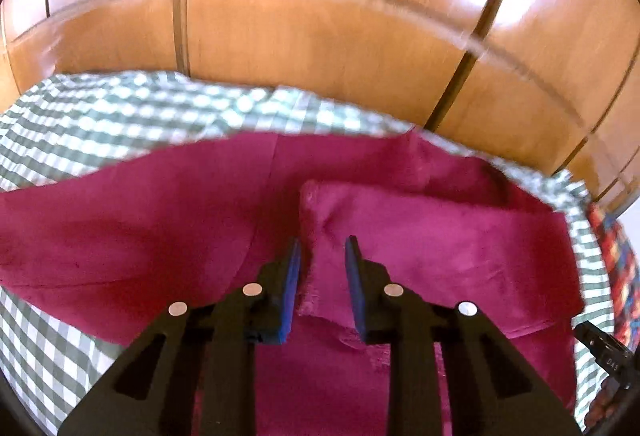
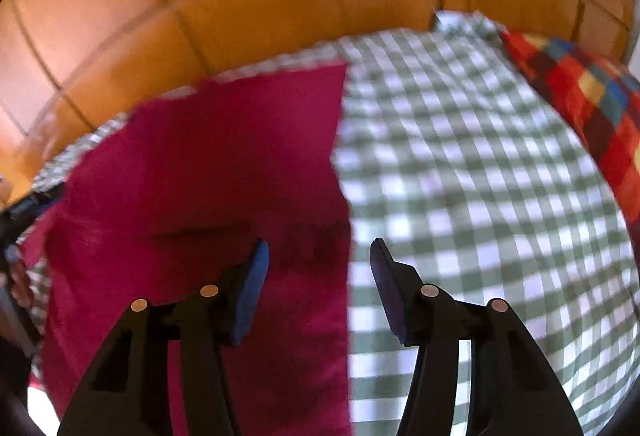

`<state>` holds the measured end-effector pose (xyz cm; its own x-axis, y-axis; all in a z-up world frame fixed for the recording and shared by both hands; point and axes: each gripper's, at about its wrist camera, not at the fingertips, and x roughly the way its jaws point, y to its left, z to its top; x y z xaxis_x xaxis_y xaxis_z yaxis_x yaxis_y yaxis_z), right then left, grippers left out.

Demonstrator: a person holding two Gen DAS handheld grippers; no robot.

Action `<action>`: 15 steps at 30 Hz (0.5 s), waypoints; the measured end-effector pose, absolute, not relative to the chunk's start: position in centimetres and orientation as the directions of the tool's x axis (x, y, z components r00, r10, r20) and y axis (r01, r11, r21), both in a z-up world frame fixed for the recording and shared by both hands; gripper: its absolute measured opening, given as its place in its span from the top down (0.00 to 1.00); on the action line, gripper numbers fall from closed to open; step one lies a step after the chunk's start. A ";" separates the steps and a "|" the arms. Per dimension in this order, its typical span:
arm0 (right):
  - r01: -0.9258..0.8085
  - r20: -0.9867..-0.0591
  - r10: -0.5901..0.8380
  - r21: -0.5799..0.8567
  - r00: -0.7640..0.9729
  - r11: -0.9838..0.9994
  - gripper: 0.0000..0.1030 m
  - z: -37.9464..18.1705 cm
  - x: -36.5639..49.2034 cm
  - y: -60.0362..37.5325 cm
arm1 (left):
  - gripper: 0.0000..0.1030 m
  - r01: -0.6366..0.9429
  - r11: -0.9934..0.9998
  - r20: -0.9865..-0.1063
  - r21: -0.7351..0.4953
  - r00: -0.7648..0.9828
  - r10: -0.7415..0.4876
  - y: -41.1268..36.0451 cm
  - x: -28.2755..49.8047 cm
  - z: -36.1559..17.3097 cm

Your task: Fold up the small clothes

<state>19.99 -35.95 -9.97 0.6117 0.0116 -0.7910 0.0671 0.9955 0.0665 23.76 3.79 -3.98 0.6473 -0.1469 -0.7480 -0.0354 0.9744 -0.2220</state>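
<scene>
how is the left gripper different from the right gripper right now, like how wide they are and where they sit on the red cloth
The left gripper has its fingers close together; the right gripper stands clearly wider. The left gripper straddles the edge of a folded-over flap in the middle of the magenta garment; the right gripper straddles the garment's side edge, one finger over the magenta cloth, the other over the checked sheet. Both point down at the cloth, and neither visibly pinches it.
</scene>
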 end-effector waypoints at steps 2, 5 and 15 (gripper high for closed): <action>0.016 -0.763 0.065 0.099 0.643 0.995 0.49 -8.7 21.1 -34.6 | 0.79 0.017 0.972 -0.733 -0.234 0.654 -0.188 3.0 23.3 -3.5; -0.023 -0.752 0.075 0.079 0.655 0.997 0.49 -8.4 24.4 -32.0 | 0.79 0.072 0.982 -0.750 -0.173 0.637 -0.179 1.0 23.5 -4.0; 0.073 -0.719 -0.118 -0.093 0.685 0.993 0.47 -14.2 27.1 -30.1 | 0.77 -0.032 0.992 -0.811 -0.123 0.579 -0.082 1.0 27.8 -8.4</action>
